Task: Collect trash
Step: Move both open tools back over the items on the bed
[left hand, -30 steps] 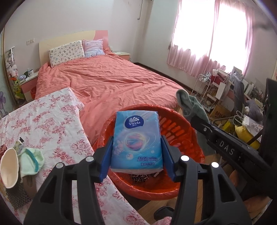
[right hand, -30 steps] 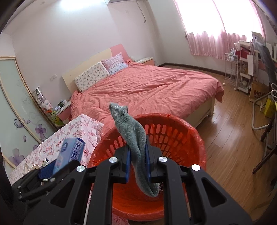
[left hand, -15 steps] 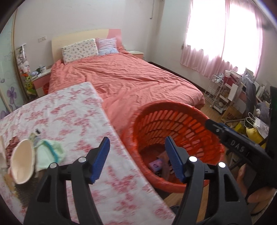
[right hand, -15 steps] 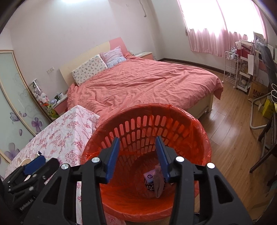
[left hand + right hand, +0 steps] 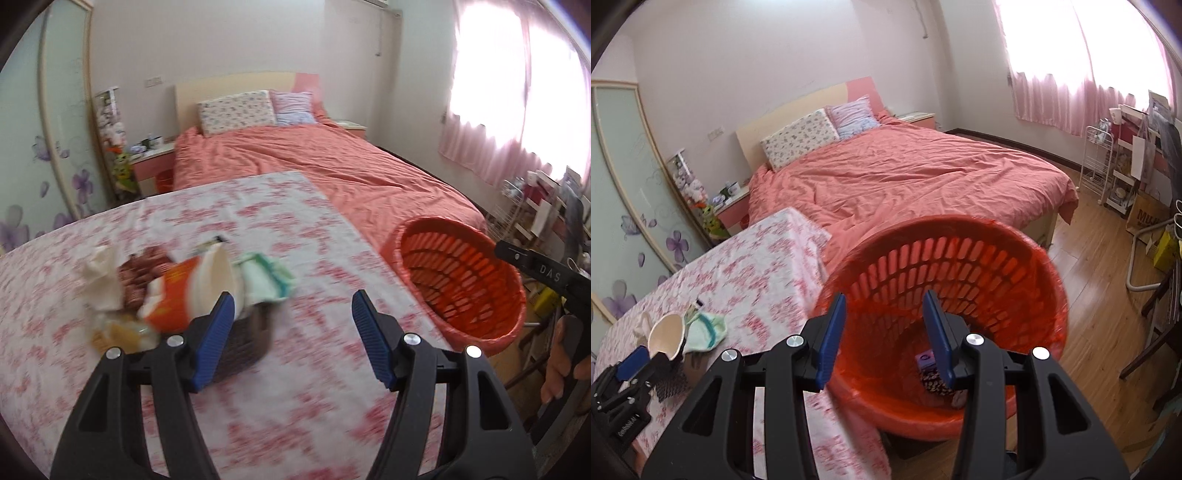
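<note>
Trash [image 5: 932, 376] inside red basket [image 5: 1027, 258]

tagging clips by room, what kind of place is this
A home bedroom, most likely: a made double bed with a salmon cover and two pillows, a bedside table beside it, and pink curtains over the window. An orange basket stands beside a floral-clothed table.

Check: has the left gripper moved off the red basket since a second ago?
Yes. The left gripper, empty and open, has swung left: the red basket it framed now sits at the right, and the trash pile on the floral table lies ahead.
</note>
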{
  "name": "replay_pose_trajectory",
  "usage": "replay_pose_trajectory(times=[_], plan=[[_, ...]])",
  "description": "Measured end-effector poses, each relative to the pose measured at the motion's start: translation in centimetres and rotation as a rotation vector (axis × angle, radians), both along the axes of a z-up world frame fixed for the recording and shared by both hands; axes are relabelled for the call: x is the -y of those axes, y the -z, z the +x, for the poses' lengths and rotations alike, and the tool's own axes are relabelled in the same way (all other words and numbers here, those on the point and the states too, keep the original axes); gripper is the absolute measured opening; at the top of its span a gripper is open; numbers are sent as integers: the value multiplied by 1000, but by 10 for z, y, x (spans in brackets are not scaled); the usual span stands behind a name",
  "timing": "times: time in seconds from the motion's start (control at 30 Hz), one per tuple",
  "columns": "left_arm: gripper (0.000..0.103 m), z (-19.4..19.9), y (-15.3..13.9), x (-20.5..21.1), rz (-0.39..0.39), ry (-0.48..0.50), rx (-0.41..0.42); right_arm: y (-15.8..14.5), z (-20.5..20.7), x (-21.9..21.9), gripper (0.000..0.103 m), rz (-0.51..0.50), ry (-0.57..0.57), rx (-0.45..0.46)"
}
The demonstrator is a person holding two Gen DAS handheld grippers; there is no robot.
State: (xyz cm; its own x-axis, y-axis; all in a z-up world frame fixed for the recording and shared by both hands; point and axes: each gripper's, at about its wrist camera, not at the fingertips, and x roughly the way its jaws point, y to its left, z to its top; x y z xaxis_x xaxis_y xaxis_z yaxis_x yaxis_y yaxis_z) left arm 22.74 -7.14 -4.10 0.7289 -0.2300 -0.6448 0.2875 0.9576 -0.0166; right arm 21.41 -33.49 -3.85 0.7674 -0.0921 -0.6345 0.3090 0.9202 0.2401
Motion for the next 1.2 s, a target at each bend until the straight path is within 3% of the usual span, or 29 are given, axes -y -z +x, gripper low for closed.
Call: replay_pose_trajectory(times=[0.2,0.37,0.47,0.53,0.67,0.73,1.2], plan=[[65,-5,4,-77,1,-143,-10,5,4,-39,44,-17,-70,-31],[65,15,27,-135,-57,-270,-135,14,8,-78,44,-48,-142,-59],[68,18,38,-143,-92,-270,-181,19,10,-96,44,-63,-180,-74],[74,18,44,-139,-86,-261,-186,21,11,-104,44,-65,-199,-83],[74,22,53,-125,-37,-254,-186,25,13,-115,44,-44,-220,-96],[74,27,56,-128,-48,-270,-197,26,14,-124,44,-33,-236,-100],[68,37,61,-211,25,-460,-214,29,18,-175,44,-48,-339,-110]])
